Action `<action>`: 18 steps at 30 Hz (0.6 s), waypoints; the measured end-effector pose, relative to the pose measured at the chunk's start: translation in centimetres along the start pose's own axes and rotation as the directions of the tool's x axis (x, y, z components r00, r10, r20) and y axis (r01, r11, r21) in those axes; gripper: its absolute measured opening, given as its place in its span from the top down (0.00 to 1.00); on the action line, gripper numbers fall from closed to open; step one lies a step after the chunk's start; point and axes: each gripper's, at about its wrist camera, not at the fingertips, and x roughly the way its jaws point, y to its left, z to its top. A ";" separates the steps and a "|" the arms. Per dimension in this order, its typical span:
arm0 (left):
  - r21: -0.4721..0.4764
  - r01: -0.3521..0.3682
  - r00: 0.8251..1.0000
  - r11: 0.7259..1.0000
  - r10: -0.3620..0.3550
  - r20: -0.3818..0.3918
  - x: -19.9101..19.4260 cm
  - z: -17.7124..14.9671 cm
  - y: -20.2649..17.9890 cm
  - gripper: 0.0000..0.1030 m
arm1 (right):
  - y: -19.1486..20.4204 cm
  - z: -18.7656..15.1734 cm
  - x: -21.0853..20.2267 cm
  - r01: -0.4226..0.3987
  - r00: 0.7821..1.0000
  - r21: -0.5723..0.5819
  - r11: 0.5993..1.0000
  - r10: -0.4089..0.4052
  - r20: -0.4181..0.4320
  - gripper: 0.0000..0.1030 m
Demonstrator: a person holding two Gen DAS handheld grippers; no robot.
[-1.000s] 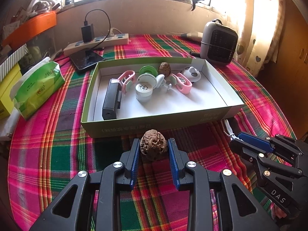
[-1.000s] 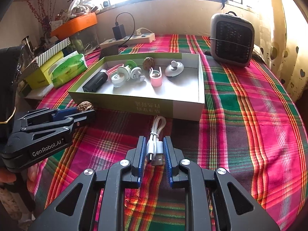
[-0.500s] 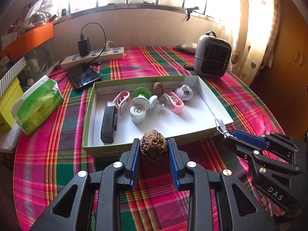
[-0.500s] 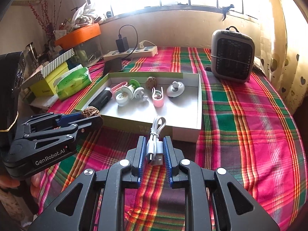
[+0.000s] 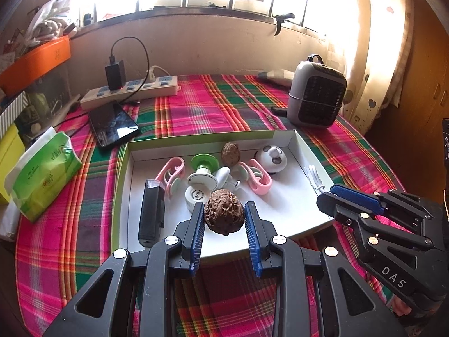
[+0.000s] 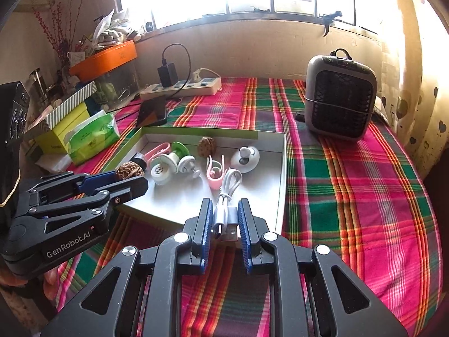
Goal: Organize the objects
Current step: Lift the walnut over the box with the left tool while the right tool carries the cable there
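Both tools now hang over the box (image 5: 121,185), no longer before its front wall. Left tool (image 5: 224,219) grips the walnut (image 5: 223,214) above the floor near the front; right tool (image 6: 224,219) clamps the folded white cable (image 6: 226,213), lengthwise along its fingers, at the box's right side.

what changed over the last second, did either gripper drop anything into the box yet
Nothing dropped yet. Both grippers rose from the tablecloth and moved forward over the near edge of the box. The left gripper still clamps the walnut, now above the box floor; the right gripper still clamps the white cable over the box's near right corner. The items already in the box stayed put.
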 end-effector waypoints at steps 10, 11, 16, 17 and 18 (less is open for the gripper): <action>0.001 -0.010 0.999 1.000 0.010 -0.037 2.6 0.8 0.1 0.74 | -0.8 1.3 2.9 0.007 0.999 0.005 1.000 -0.006 -0.039 0.81; 0.000 -0.009 0.999 1.000 0.009 -0.043 2.9 0.8 0.0 0.74 | -0.9 1.3 3.3 0.012 0.999 0.006 1.000 -0.012 -0.045 0.81; 0.003 -0.004 0.998 1.000 0.004 -0.057 4.0 1.1 -0.2 0.74 | -1.3 1.4 4.3 0.020 0.998 0.013 1.000 -0.019 -0.064 0.81; 0.004 -0.006 0.998 1.000 0.006 -0.061 4.2 1.1 -0.3 0.74 | -1.4 1.4 4.4 0.023 0.998 0.013 1.000 -0.022 -0.065 0.81; 0.006 -0.007 0.998 1.000 0.007 -0.061 4.3 1.1 -0.4 0.74 | -1.4 1.4 4.5 0.023 0.998 0.011 1.000 -0.023 -0.066 0.81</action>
